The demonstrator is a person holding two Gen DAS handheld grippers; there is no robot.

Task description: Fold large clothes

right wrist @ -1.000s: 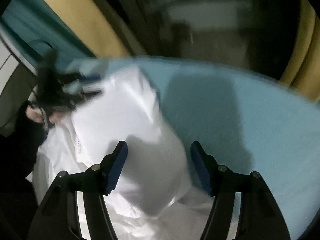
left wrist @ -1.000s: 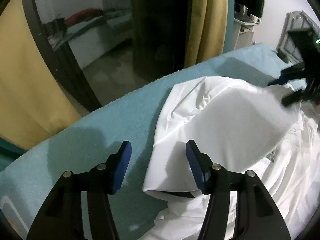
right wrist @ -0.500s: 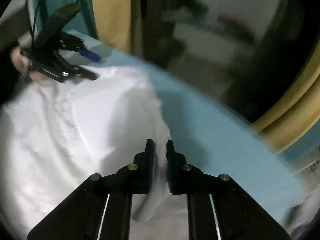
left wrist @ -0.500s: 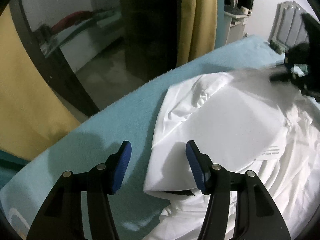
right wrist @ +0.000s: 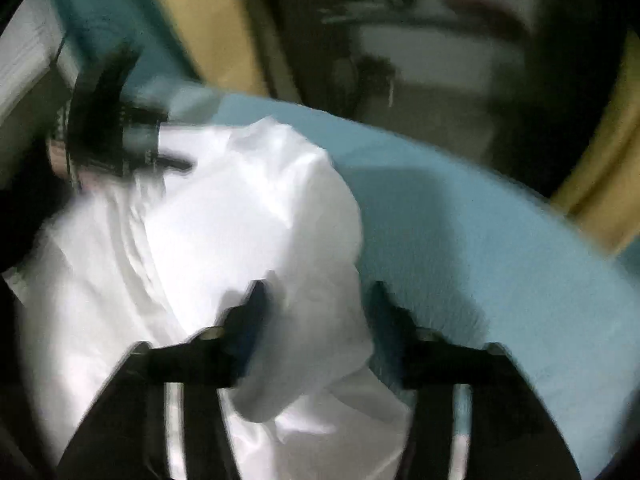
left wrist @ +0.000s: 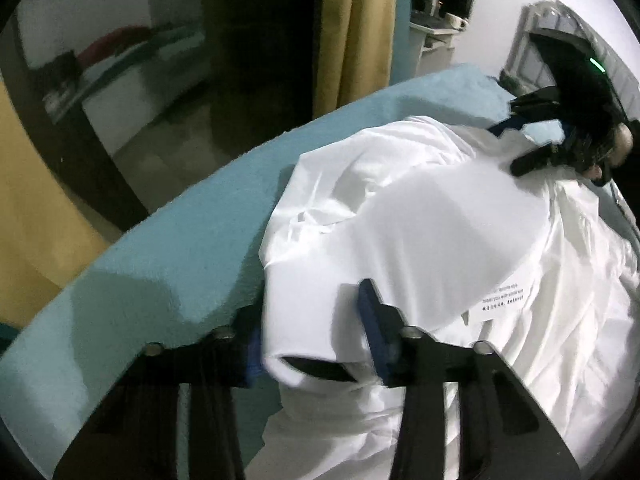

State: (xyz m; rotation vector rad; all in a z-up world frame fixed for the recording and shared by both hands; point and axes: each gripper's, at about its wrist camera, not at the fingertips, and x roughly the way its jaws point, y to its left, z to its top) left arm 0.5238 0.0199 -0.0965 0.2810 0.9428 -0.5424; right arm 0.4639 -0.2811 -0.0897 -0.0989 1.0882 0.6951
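The right wrist view is motion-blurred. The white garment (left wrist: 420, 240) lies bunched on the teal cover (left wrist: 180, 256), centre-right of frame. The left gripper (left wrist: 312, 332), jaws spread, straddles a folded edge; its left pad is half hidden. The right gripper (right wrist: 316, 312) also gapes around cloth.

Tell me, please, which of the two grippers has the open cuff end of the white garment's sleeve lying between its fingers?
The left gripper: the dark hollow cuff opening of the white garment lies between its blue pads. The right gripper straddles a closed, rounded fold.
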